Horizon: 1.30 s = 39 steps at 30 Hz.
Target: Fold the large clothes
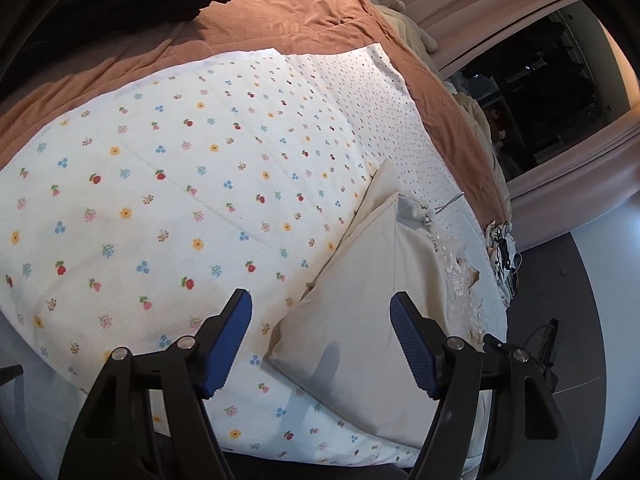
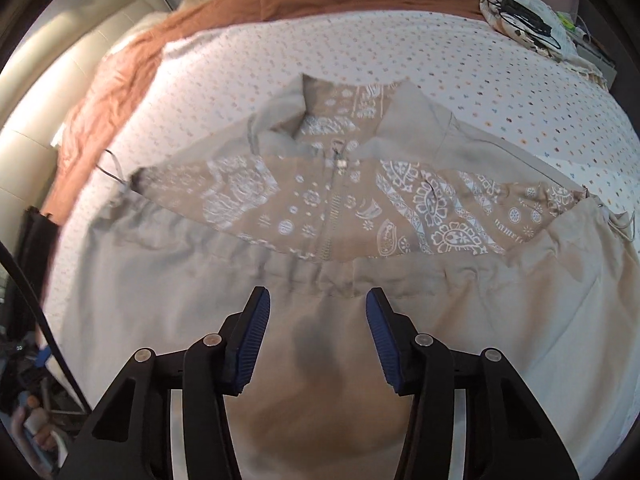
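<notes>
The beige jacket (image 2: pixel 320 360) lies spread on the floral sheet (image 1: pixel 160 184) covering the bed. Above the jacket, the left gripper (image 1: pixel 320 332) and right gripper (image 2: pixel 318 328) hang parted, gripping nothing.

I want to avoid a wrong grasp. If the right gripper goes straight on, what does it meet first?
Probably the plain beige part of the jacket, lying directly beneath the open right gripper; depth is unclear.

jacket: beige zip-up jacket with paisley lining (image 2: pixel 320 208) lies spread on the white flower-print sheet (image 1: pixel 160 200)
sheet: over rust-brown blanket (image 1: pixel 300 4)
</notes>
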### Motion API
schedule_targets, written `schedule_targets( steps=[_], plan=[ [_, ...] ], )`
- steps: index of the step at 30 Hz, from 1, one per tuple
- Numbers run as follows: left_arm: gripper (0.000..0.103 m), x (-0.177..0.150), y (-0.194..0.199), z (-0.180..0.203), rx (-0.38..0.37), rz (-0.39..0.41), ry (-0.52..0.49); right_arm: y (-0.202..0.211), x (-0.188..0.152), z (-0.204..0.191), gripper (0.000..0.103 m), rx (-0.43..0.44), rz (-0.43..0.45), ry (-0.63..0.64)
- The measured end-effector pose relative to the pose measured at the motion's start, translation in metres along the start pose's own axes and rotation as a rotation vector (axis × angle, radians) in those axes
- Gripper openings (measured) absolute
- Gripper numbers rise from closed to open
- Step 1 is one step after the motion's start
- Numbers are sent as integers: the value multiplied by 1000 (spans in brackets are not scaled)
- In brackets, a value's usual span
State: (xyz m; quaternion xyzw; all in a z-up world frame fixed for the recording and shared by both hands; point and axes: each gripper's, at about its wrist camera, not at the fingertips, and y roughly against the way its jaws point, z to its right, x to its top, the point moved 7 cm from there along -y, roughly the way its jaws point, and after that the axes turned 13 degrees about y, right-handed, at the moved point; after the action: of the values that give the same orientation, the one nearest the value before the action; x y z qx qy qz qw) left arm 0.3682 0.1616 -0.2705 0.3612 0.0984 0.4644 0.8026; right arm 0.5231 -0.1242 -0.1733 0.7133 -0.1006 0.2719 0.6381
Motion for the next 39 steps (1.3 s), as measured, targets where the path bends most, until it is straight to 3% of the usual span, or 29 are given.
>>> schedule_targets(
  steps=[2,6,7,10,17,28,36,39],
  plan=[
    [72,-1,2,-5,0,2,5,-20,-2,0,48,-22,-46,2],
    [72,-2,1,-8,-1,-3,9,-43,2,-3,23,-52,-49,43],
    [72,-3,0,-7,-2,-6,8,-45,5,-4,10,-47,-43,57],
    [72,-6,-2,-5,-4,-18,5,-40,15,-2,0,-20,1,50],
    [72,-13,-1,1,-21,-32,5,-10,49,5,0,-49,123,37],
    [72,-25,-2,-18,-27,-107,67,-47,50,21,0,-45,90,-24],
    [72,-35,-46,0,-74,-195,96,-63,54,37,0,-60,75,-40],
    [72,-34,-60,10,-75,-182,80,-71,52,44,0,-30,61,-55]
  ],
)
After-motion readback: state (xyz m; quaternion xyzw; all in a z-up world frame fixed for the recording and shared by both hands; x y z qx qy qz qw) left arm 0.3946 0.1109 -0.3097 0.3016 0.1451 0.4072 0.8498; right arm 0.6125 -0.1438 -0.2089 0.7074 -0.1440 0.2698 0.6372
